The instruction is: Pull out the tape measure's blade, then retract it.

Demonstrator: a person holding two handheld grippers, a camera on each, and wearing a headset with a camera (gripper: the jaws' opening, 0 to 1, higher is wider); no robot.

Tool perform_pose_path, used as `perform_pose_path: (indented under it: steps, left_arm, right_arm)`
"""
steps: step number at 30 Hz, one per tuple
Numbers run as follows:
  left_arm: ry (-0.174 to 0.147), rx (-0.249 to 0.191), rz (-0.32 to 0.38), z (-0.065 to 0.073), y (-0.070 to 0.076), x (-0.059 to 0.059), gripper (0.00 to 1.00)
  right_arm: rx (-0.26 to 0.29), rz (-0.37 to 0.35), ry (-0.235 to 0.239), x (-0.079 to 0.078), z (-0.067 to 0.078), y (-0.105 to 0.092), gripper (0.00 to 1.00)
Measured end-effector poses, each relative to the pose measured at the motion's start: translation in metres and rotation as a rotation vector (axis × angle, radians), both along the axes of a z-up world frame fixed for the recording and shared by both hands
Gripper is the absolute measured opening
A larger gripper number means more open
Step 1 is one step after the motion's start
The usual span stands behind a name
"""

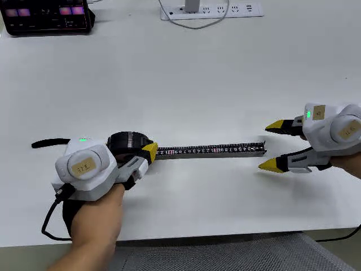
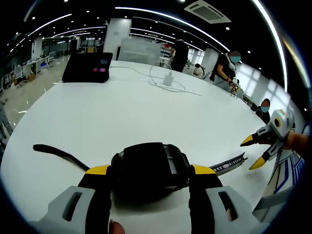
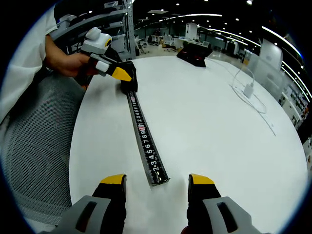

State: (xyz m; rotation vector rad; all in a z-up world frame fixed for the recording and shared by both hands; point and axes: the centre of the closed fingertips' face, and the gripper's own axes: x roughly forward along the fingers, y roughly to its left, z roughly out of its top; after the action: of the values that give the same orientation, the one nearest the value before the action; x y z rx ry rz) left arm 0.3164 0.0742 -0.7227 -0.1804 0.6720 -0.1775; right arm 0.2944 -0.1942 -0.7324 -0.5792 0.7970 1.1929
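A white desk (image 1: 186, 84) spreads across the head view, with a grey mesh chair (image 1: 225, 254) at its near edge. At the far left corner stands a dark screen (image 1: 48, 17) with pink lit patches. A white power strip (image 1: 211, 10) lies along the far edge, and a pale cable (image 1: 192, 23) loops from it onto the desk.

The left tool (image 2: 150, 170) sits at the near left of the desk, held in a hand (image 1: 93, 217). Its yellow-tipped jaws are clamped on the black case (image 1: 128, 142) of the tape measure, one on each side, as the left gripper view shows. The case rests on the desk.

The right tool (image 1: 271, 145) is at the right of the desk, well apart from the left one. Its jaws stand wide apart and hold nothing.

The blade (image 1: 211, 149) is drawn out of the case and lies flat on the desk, running straight toward the right tool. Its markings face up. In the right gripper view the blade's free end (image 3: 158, 179) lies in the gap between the two yellow tips, touching neither.

A thin black strap (image 1: 51, 143) trails from the case to the left, lying on the desk.
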Motion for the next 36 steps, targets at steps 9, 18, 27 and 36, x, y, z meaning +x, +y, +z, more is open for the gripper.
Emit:
perform_pose_path:
  steps: [9, 18, 27, 36]
  left_arm:
    - [0.012, 0.0, -0.006, 0.0, 0.0, 0.0, 0.6]
    - [0.015, 0.002, -0.01, 0.0, -0.001, 0.0, 0.6]
    - [0.02, 0.002, -0.012, -0.001, 0.0, 0.0, 0.6]
    - [0.022, 0.001, -0.013, -0.001, 0.0, 0.0, 0.6]
  right_arm:
    - [-0.026, 0.04, 0.024, 0.002, -0.003, 0.002, 0.4]
    - [-0.078, 0.082, 0.038, 0.003, -0.011, 0.0, 0.34]
    - [-0.124, 0.126, 0.034, 0.001, -0.018, -0.004, 0.26]
    - [-0.138, 0.152, 0.039, 0.0, -0.017, -0.005, 0.21]
